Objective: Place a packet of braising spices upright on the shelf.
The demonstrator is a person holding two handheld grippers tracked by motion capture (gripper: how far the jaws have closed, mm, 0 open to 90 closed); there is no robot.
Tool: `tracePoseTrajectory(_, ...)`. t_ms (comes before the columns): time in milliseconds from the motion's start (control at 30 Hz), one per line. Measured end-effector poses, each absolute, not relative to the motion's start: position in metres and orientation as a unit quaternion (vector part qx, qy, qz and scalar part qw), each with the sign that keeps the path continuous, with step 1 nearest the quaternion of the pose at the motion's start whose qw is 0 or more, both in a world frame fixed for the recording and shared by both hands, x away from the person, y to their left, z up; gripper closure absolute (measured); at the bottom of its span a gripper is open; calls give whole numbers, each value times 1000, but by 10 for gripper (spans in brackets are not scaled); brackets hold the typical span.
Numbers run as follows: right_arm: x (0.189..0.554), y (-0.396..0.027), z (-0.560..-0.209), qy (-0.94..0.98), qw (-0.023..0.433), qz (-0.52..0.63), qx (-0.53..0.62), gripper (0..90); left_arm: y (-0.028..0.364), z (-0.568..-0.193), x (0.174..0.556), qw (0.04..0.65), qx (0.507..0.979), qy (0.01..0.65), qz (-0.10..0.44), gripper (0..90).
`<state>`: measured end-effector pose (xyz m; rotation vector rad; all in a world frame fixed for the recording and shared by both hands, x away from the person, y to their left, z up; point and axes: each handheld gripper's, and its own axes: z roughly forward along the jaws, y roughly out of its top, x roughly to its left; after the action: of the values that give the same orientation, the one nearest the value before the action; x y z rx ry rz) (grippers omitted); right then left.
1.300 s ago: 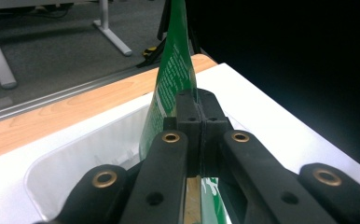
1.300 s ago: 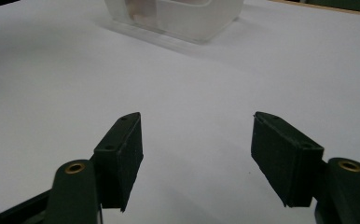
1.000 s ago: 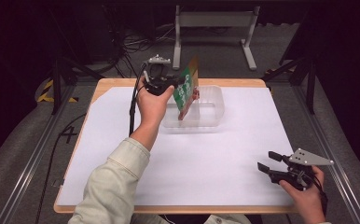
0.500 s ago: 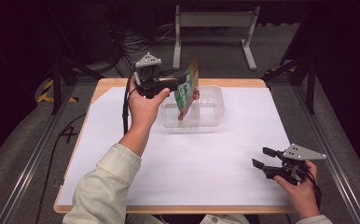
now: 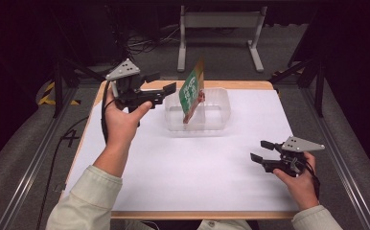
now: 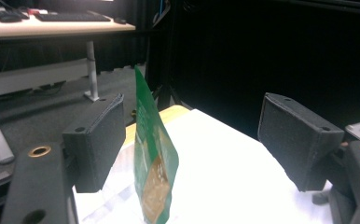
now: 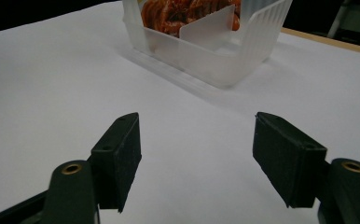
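Largest element: the table [image 5: 140, 191], covered by a white sheet and seen from above and slightly behind the person. Toward its far edge, about midway across, rests a clear plastic tray [image 5: 219, 112], whose ribbed wall also appears ahead of the right gripper's jaws in the right gripper view [image 7: 262, 37]. A green snack pouch [image 5: 191, 93] stands in the tray on its bottom edge, long axis nearly vertical and tipped slightly, its top rising well above the rim; the left gripper view shows it edge-on [image 6: 152, 154], a thin blade between the two pads and ahead of them, closer to the left-hand pad, with visible air on either side. The left gripper [image 5: 165, 82] is held just beside the tray's left end, level with the pouch's upper half and pointing across at it; its jaws have just been opening and now stand wide apart, gripping nothing, so the pouch stands unsupported. The right gripper [image 5: 263, 150] hovers low over the near right part of the sheet, well apart from the tray, jaws likewise spread and empty [image 7: 197, 158]. Judged from this layout, the left hand is much the nearer, and any regrasp would approach the pouch's flat faces from the tray's left.
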<state>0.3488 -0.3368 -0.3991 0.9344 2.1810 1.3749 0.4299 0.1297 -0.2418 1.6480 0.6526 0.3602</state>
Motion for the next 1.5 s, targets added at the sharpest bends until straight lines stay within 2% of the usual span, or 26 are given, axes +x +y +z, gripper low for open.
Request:
tracePoseTrajectory(367, 357, -336, -395, 774, 193, 503, 333, 316, 170, -250, 393, 608, 730, 271, 158, 227)
tracePoseTrajectory(800, 351, -344, -398, 772, 189, 500, 345, 309, 195, -290, 371, 614, 741, 235, 136, 228)
tracePoseTrajectory(1167, 350, -348, -403, 773, 188, 494, 351, 308, 205, -341, 365, 585, 746, 278, 156, 226)
tracePoseTrajectory(1300, 350, -350, -404, 773, 188, 493, 353, 308, 207, -351, 367, 578, 748, 290, 149, 190)
tracePoseTrajectory(1500, 348, -351, -409, 774, 187, 490, 354, 306, 212, -378, 365, 578, 732, 329, 147, 219)
